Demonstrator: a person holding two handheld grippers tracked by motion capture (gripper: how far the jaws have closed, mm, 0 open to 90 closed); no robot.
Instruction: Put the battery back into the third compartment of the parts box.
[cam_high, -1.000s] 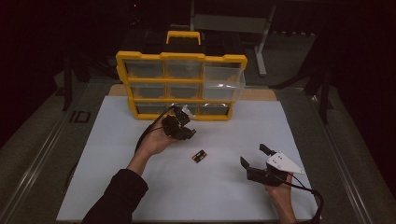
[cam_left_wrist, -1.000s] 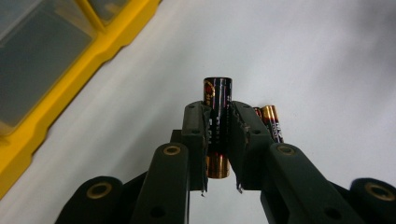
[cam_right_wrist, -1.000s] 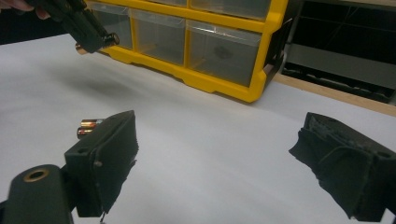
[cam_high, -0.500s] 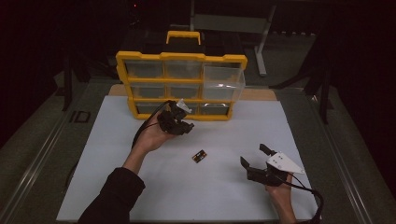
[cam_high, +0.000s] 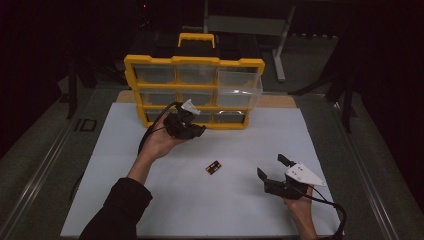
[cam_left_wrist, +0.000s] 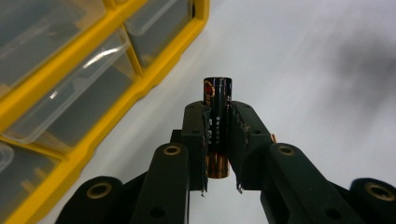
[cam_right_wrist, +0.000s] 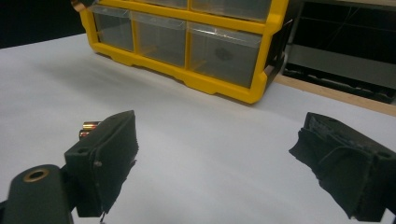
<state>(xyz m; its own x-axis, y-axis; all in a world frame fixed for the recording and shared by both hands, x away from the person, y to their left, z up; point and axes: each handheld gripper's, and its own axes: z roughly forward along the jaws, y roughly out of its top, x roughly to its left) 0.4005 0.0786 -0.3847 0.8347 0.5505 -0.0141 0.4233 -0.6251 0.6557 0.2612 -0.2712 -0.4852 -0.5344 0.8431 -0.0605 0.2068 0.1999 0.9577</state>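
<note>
1. Two claws: the left claw (cam_left_wrist: 218, 140) pinches a battery (cam_left_wrist: 217, 105) upright between its jaws, just in front of the yellow organizer (cam_high: 194, 90).
2. Right claw (cam_high: 274, 169) spread, low at 4 o'clock on the worktop (cam_high: 125, 200).
3. Loose batteries (cam_high: 213, 167) lie at its 9 o'clock.

Hidden behind the jaw
The batteries (cam_right_wrist: 88, 128) near the yellow organizer (cam_right_wrist: 219, 86) peek out half-covered; their labels are unreadable.

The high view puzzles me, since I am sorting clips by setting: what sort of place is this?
Probably a workshop or lab bench: a yellow drawer organizer stands on a white table sheet, a small battery lies there, and dark metal stands rise behind.
</note>
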